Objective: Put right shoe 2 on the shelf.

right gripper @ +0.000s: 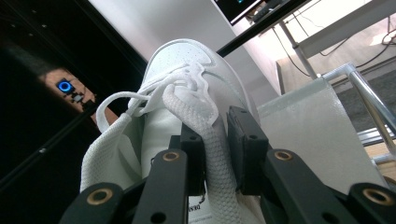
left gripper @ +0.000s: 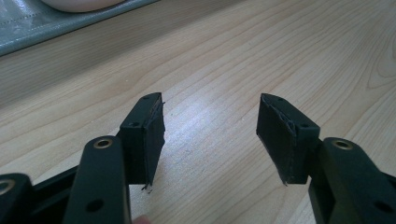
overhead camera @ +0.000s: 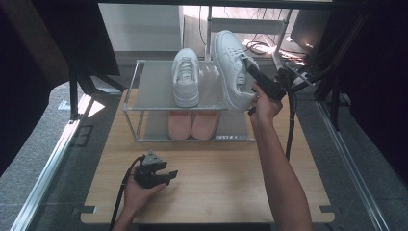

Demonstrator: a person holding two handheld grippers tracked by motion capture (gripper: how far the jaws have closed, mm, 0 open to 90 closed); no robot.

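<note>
So the right hand-held gripper [right gripper: 215, 149] has its jaws pinched on the tongue of the white sneaker [overhead camera: 234, 67], with a lace running between them, and the shoe hangs tilted above the right end of the rack's top shelf [overhead camera: 156, 86], toe pointing away and sole side facing the rack. Its partner, the other white sneaker [overhead camera: 185, 77], sits flat on that shelf just to the left, and a pair of pink shoes [overhead camera: 192, 124] is on the lower shelf. My read is the step in hand is parking this shoe next to its mate. A tongue grip is floppy, so I'd bring it over slowly, level the sole before lowering, and let the heel touch first so the shoe doesn't roll off the front rail. Line it up parallel with the other one, close but not bumping it. Only let go once the sole is fully down. The left hand-held gripper [left gripper: 210, 135] rests low over the bench [overhead camera: 231, 183] with its jaws wide apart and nothing in them, free to steady the rack if it shifts.
</note>
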